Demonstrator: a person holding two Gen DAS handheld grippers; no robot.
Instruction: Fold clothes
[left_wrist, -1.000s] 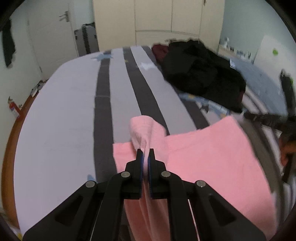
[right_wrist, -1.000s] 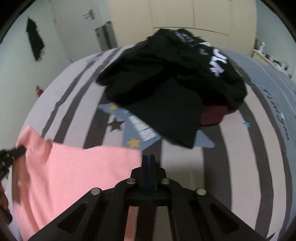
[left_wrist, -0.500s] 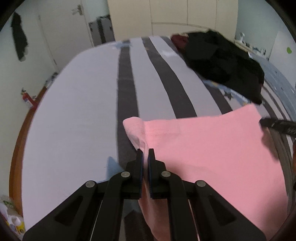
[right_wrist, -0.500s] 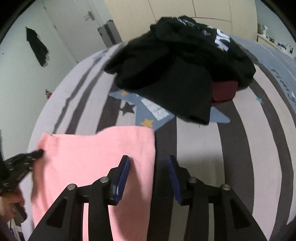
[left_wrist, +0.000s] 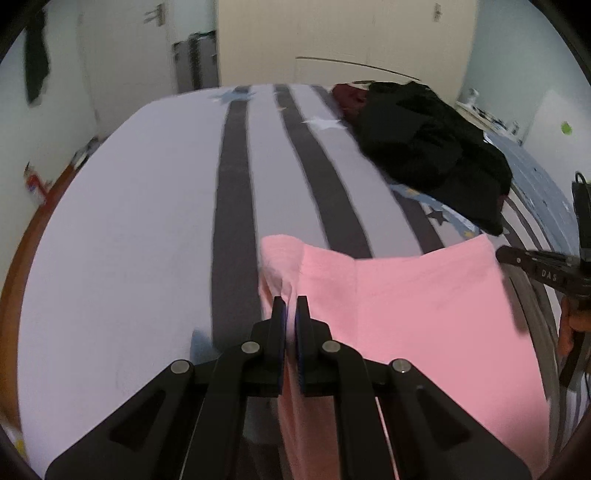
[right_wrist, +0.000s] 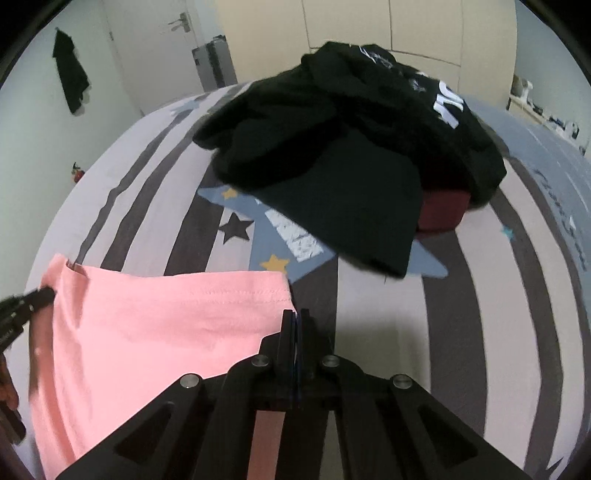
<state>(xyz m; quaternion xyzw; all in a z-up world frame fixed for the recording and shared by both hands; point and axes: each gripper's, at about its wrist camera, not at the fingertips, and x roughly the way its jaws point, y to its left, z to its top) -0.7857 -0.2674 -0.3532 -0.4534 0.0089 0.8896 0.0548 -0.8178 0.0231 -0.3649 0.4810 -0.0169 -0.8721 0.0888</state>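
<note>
Am holding pink garment (left_wrist: 424, 314) stretched over striped bed (left_wrist: 147, 221). Left tool (left_wrist: 290, 308) pinching bunched left corner; right tool (right_wrist: 297, 325) pressed together on right hem corner. Am judging this a fold in progress: keeping both corners level, cloth taut, laying edges square. Garment's lower part running out of frame; type unclear. Black clothes pile (right_wrist: 351, 155) sitting beyond on bed.

One pink garment (left_wrist: 424, 314), one black clothes heap (right_wrist: 351, 147) — two grippers.
</note>
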